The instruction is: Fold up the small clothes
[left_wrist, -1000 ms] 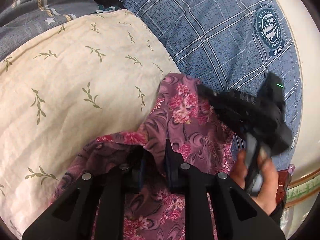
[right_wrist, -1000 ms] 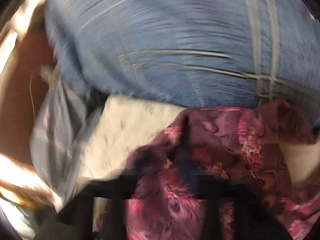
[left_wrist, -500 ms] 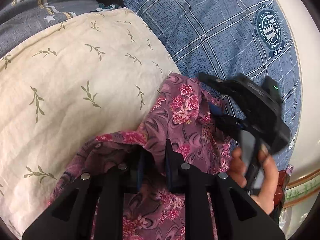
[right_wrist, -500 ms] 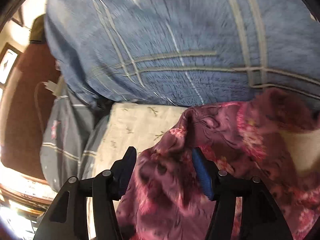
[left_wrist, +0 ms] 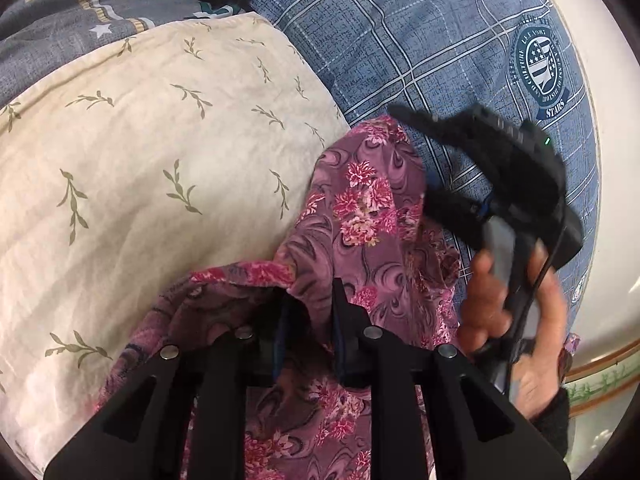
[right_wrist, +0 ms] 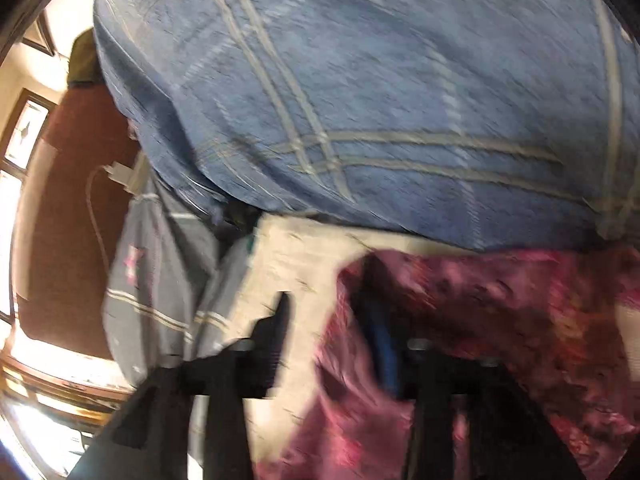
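Right now your left gripper (left_wrist: 307, 312) has its two fingers pinched nearly together on a raised fold of the purple floral garment (left_wrist: 372, 216), which bunches up between the pads and spills out ahead of the fingertips and back beneath them. Your right gripper (left_wrist: 416, 160) stands with its fingers spread wide at the garment's far edge: in the left wrist view one black finger (left_wrist: 424, 120) juts over the blue cloth past the hem, while the other presses against the floral folds. In the blurred right wrist view the garment (right_wrist: 500, 320) lies around the blue-padded finger (right_wrist: 382, 344), and you cannot tell whether anything is caught between the two. The garment is thin, limp and wrinkled, printed with pink flowers and dark swirls. It lies partly on a cream pillow (left_wrist: 152, 184) with a crinkled, leaf-sprig cover, and partly on a blue plaid bedcover (left_wrist: 432, 52) bearing a round emblem (left_wrist: 540, 70).
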A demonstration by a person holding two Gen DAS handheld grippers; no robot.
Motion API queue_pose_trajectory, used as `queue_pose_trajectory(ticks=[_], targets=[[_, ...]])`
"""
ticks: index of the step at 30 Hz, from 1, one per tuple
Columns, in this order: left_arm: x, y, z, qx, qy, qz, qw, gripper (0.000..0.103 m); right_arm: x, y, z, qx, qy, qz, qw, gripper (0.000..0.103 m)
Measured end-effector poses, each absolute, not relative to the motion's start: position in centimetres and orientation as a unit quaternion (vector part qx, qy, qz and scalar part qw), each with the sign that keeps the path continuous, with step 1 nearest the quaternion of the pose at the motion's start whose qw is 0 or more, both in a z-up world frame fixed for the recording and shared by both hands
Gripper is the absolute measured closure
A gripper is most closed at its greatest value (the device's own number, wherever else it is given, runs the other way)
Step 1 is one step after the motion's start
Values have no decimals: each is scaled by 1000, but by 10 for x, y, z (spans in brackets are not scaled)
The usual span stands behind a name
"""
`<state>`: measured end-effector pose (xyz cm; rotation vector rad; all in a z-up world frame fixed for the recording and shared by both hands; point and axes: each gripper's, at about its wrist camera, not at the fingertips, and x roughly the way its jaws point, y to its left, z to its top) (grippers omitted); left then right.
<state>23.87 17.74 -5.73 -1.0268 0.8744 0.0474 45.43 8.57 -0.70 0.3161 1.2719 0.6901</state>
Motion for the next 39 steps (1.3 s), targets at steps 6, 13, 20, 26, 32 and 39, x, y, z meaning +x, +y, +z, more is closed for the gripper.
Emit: queue_pose_trajectory(ticks=[6,13,20,26,32,39], targets=[[232,177,-55,-471,400,32,785,86,445,65,9,99,502,325,795,100],[231,178,-54,-473,399,35,785,86,445,40,9,94,517,244,815,91],[220,171,-33,-481,388,25,785,71,363,-134,45,171,477,150,849,61],[215,165,7,-447,361,20,818,34,291,-261,20,251,485,57,836,55],[258,175,-18,-387,454,48,801,33,267,-257,18,243,425,20,872,53],[267,168,-10,-309,457,58,832,33,238,-280,13,288,390,-4,875,47]])
